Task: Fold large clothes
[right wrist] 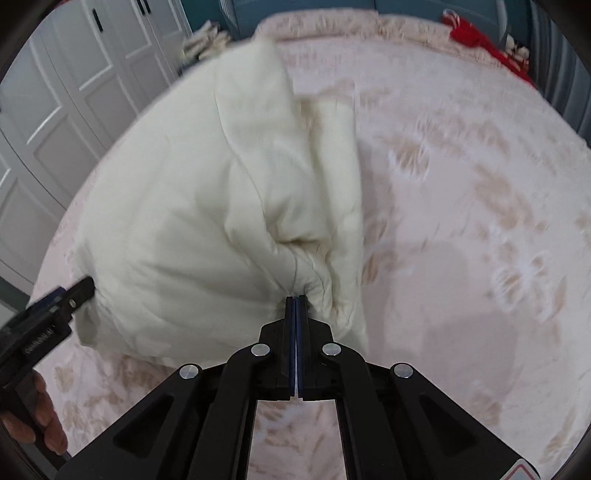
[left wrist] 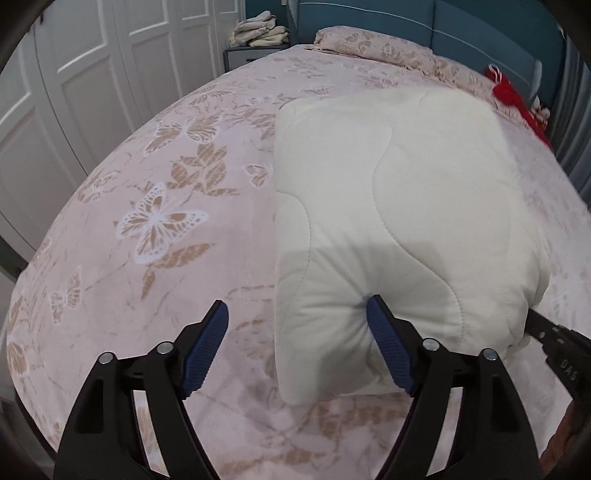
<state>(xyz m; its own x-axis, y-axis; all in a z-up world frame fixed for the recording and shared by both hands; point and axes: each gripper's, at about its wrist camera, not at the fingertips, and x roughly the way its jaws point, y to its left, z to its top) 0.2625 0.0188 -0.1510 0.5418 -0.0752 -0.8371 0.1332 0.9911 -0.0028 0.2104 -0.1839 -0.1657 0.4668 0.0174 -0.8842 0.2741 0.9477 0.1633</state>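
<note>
A cream quilted blanket lies folded on the bed, thick and puffy. My left gripper stands open at its near left corner; the right pad dents the blanket's near edge and the left pad hangs over the bedspread. My right gripper is shut on a gathered pinch of the blanket at its near right corner, lifting the fabric into folds. In the left wrist view the right gripper pokes in from the right edge. The left gripper shows at the blanket's left side in the right wrist view.
The bed wears a pink bedspread with butterfly prints. A matching pillow lies by the teal headboard. Red cloth sits at the far right. White wardrobe doors stand left, with folded beige cloth on a bedside cabinet.
</note>
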